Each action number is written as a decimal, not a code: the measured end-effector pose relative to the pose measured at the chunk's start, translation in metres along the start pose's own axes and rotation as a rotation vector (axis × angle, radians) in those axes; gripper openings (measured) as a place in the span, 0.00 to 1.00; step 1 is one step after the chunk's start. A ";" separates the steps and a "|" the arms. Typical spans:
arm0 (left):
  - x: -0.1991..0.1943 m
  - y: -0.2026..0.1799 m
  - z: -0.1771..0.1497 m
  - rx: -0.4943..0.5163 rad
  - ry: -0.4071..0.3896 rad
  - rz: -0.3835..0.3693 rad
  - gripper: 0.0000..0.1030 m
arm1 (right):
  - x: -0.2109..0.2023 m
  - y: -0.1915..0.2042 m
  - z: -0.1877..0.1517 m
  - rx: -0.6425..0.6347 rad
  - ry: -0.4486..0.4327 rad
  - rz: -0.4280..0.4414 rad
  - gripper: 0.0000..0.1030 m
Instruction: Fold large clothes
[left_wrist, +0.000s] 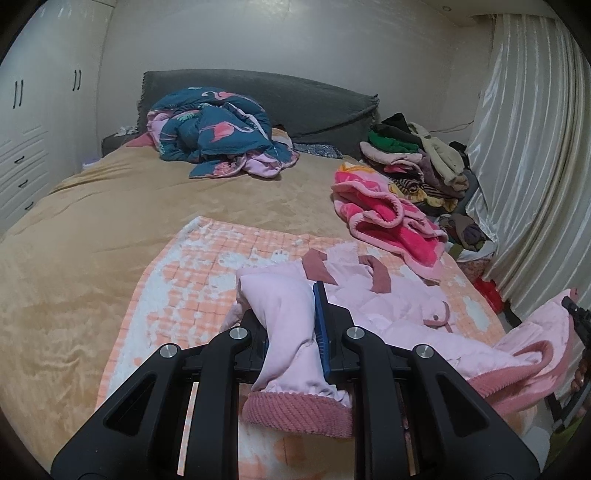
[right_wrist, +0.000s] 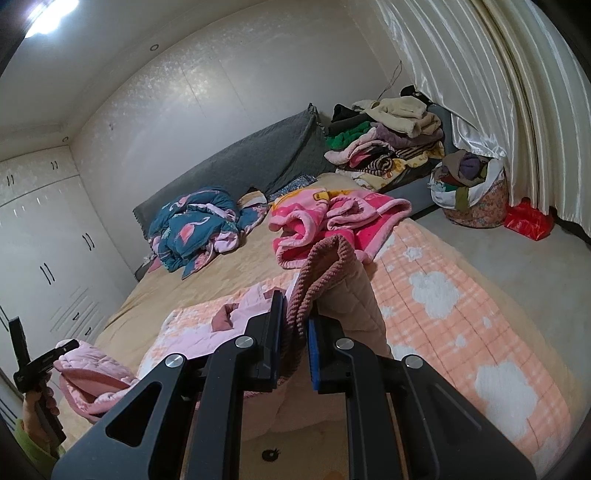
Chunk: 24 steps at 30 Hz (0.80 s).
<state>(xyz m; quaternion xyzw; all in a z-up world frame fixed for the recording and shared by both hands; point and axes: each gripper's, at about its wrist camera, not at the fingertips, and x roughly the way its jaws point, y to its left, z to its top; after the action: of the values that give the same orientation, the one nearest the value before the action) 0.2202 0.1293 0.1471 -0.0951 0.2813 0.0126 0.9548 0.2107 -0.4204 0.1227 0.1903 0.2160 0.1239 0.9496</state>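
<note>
Claws (left_wrist: 291, 332) (right_wrist: 295, 347) both clamp pink jacket (left_wrist: 373, 314).

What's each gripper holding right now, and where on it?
Both hold the pink quilted jacket. Left gripper is shut on a sleeve just above its ribbed cuff; right gripper is shut on a ribbed knit edge.

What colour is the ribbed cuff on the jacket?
Dusty rose-pink ribbed cuff, on the pale pink quilted jacket; clearest in the left wrist view.

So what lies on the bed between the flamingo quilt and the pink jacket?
Left wrist view: bare tan bedspread, then the peach checked blanket under the pink jacket. Nothing else between it and the flamingo quilt.
</note>
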 end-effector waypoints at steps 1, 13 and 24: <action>0.003 0.000 0.001 0.001 0.000 0.004 0.10 | 0.006 0.002 0.002 -0.011 0.004 -0.005 0.11; 0.030 0.004 0.011 0.035 0.008 0.056 0.11 | 0.058 0.016 0.029 -0.063 0.027 -0.048 0.11; 0.055 0.002 0.024 0.068 0.019 0.104 0.11 | 0.100 0.027 0.049 -0.095 0.054 -0.072 0.11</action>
<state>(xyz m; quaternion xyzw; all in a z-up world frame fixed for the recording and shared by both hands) 0.2796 0.1341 0.1369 -0.0480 0.2952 0.0516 0.9528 0.3164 -0.3796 0.1384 0.1337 0.2422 0.1051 0.9552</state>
